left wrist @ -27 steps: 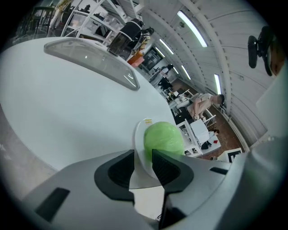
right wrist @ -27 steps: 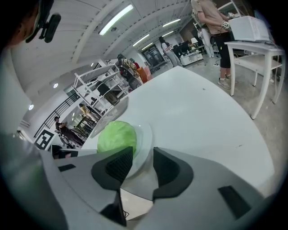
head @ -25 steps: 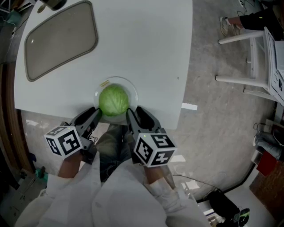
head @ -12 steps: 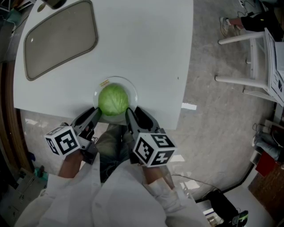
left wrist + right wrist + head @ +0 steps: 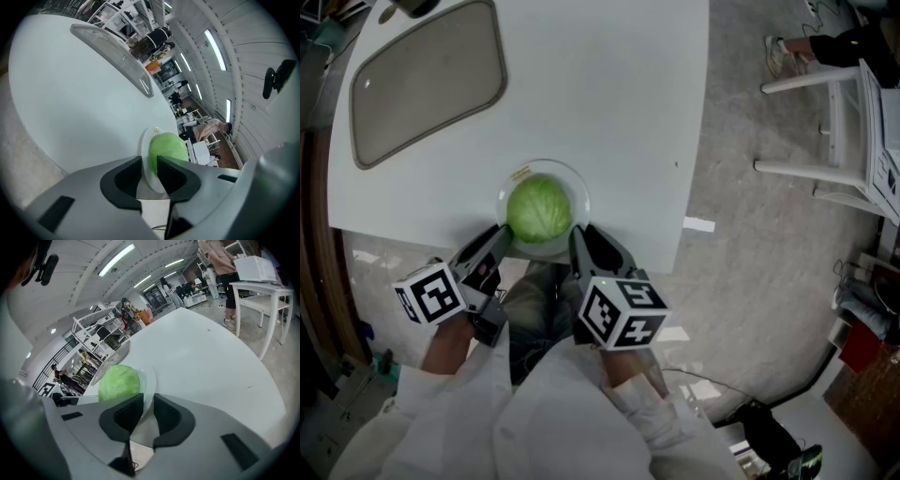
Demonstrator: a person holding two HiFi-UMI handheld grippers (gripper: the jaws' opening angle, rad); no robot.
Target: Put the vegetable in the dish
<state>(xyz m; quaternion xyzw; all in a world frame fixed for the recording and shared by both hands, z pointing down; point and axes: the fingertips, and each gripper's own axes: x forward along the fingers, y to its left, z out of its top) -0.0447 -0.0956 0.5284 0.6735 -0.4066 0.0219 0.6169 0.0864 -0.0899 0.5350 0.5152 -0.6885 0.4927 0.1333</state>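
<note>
1. A shallow grey tray [image 5: 427, 80] lies at about 11 o'clock from the dish, well apart from it. It is clear of any path the dish is likely to take.
2. The left gripper [image 5: 501, 234] meets the dish at its 7 o'clock. Its jaws have just been closing and now stand narrow, with the glass rim between them and apparently pinched. It comes in low from the table's near edge, probably to catch the rim without touching the food.
3. The cabbage [image 5: 540, 212] already sits in the middle of the dish [image 5: 578, 192], so the placing looks done. The dish stands at the 6 o'clock edge of the white table [image 5: 609, 112], close to the drop.
4. The right gripper [image 5: 580, 240] takes the rim at 5 o'clock. Its jaws have also just been closing and are narrow on the glass. Gripping on both sides would suit lifting or sliding the dish level.
5. White furniture [image 5: 825, 122] stands on the floor at 2 o'clock, well away.
</note>
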